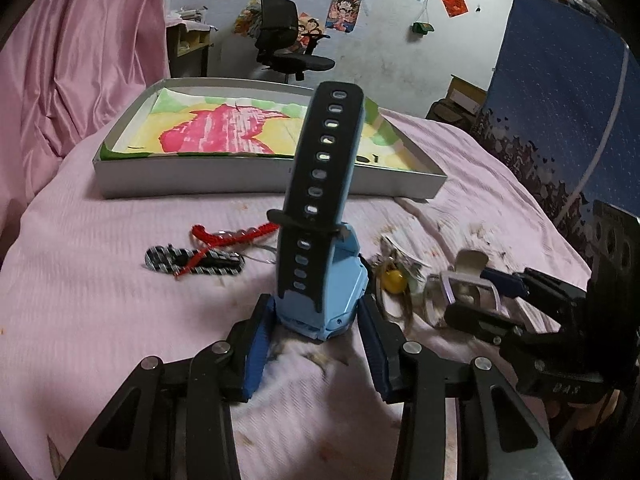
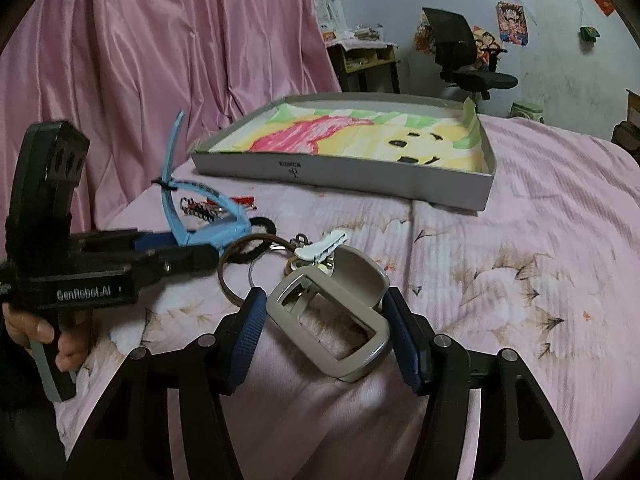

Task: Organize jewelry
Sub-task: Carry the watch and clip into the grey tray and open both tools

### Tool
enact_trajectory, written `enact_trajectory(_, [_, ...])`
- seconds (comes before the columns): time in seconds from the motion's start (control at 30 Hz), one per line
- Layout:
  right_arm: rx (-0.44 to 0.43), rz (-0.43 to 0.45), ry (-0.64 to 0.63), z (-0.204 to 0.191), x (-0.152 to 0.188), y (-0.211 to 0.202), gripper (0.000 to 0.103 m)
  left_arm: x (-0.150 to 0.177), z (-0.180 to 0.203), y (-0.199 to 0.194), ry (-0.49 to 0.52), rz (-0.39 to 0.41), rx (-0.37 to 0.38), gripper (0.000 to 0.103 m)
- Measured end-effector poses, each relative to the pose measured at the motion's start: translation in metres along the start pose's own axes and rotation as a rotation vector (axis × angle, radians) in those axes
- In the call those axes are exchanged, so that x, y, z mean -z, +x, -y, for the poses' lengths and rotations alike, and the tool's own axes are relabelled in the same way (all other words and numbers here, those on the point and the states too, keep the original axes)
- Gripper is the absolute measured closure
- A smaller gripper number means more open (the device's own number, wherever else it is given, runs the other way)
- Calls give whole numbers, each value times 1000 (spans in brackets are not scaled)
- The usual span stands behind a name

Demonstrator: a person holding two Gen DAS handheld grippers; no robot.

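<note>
The shallow box, the likely target, sits upper centre on the bed. The left gripper brackets the blue watch without clamping, so it could topple. The right gripper straddles a beige clip, jaws apart; a snagged key ring could drag along.

Both cameras sit just behind our own fingers, low over the pink bedspread, looking forward toward the far wall. Left wrist view: shallow box at 12 o'clock, close; right gripper enters at 3 o'clock. Right wrist view: same shallow box at 12 to 1 o'clock; left gripper enters at 9 o'clock. Shared: box, bedspread, office chair, posters.
</note>
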State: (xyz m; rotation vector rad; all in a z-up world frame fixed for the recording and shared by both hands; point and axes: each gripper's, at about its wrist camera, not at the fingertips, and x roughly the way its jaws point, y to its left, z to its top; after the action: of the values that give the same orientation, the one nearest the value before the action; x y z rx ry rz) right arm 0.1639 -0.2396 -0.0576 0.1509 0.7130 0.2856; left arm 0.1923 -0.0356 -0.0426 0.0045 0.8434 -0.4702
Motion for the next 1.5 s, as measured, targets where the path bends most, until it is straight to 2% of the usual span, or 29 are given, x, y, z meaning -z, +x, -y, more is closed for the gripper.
enact_trajectory(0.27, [-22, 98, 30, 6, -2, -18, 48, 11, 5, -13, -22, 49, -6, 63])
enact_trajectory(0.43, [-22, 91, 28, 5, -3, -15, 48, 13, 8, -13, -11, 51, -24, 64])
enact_trajectory(0.73, [-24, 94, 37, 5, -4, -12, 48, 16, 18, -23, 33, 115, -52, 64])
enact_trajectory(1.0, [-36, 166, 42, 6, -13, -21, 48, 10, 17, -40, 4, 197, -44, 64])
enact_trajectory(1.13, [-42, 208, 46, 8, -26, -22, 48, -4, 12, -47, -24, 245, -19, 64])
enact_trajectory(1.3, [-27, 252, 64, 17, -53, -14, 48, -40, 0, -45, -64, 294, -17, 64])
enact_trajectory(1.4, [-6, 254, 62, 25, -76, 5, 48, -59, -8, -35, -74, 286, -40, 63])
enact_trajectory(1.5, [10, 247, 66, 30, -93, 24, 48, -78, -20, -17, -100, 245, -62, 63])
